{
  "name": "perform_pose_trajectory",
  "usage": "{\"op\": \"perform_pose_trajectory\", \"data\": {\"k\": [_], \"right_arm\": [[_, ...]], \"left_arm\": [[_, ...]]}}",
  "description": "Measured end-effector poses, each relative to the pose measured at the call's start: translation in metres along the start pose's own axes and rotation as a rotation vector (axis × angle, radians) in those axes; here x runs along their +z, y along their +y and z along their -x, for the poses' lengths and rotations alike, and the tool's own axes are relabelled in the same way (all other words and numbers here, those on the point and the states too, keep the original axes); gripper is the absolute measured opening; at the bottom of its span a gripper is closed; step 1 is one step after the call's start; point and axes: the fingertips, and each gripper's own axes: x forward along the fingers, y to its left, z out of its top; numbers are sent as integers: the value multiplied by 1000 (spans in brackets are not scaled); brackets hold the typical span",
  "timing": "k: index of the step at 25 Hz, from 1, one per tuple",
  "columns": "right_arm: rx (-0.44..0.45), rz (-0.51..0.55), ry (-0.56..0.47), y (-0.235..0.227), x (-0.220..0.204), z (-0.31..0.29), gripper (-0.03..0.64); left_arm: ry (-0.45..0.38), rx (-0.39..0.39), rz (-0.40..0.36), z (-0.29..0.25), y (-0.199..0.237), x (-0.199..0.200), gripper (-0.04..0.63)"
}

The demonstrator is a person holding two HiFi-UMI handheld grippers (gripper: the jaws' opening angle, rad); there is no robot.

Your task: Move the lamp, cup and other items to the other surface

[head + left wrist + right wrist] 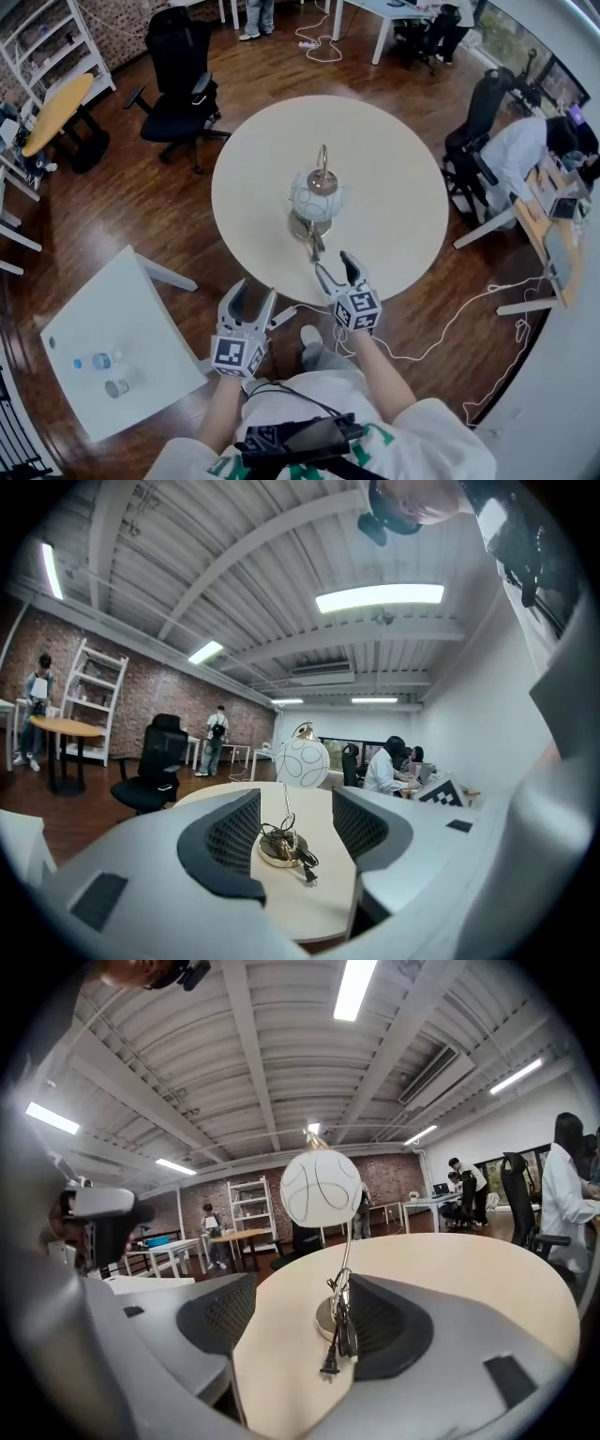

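Observation:
A lamp (316,197) with a white globe shade, a gold ring on top and a gold base stands in the middle of the round beige table (394,178). Its black cord is wound round the stem, and the plug (330,1365) lies on the tabletop. My right gripper (339,272) is open over the table's near edge, just short of the lamp base (328,1318). My left gripper (247,298) is open off the table's near edge, with the lamp (300,761) ahead between its jaws. A cup (116,388) and a water bottle (97,361) sit on the white square table (141,319) at lower left.
A black office chair (178,80) stands behind the round table on the left, another (478,122) on the right beside a person at a desk (553,216). A white cable (441,328) trails over the wooden floor. A yellow round table (56,111) and shelves stand far left.

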Motion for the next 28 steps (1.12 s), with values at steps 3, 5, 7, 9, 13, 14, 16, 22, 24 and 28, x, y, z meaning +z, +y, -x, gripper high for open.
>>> {"op": "perform_pose_trajectory", "data": {"k": [3,5,7,9,13,14,16,22,24,28], "right_arm": [[17,23,81,-15,-31,-38,318],[24,29,121,-26,-50,-63,318],[22,32,149,-37,-65,-87,318],[20,39,178,-45,-73,-114,316],[-9,74,238,-62,-102,-161,316],[-18,77,251,-64,-109,-169,316],[-35,65,271,-68,-120,-181,299],[-64,96,282,-71,-120,-193,153],[-84,163,289,-71,-113,-190,135],[-80,209,304,-83,-111,-173,109]], "left_arm": [[10,31,15,-8,4,-14,230],[29,52,27,-16,5,-27,230],[47,66,35,-22,4,-39,230],[61,75,33,-28,4,-49,230],[97,136,44,-25,19,-68,230],[108,158,53,-19,23,-72,230],[132,195,73,-8,29,-75,230],[181,292,124,25,53,-89,230],[189,298,121,31,56,-90,230],[186,299,88,44,62,-93,230]]}}
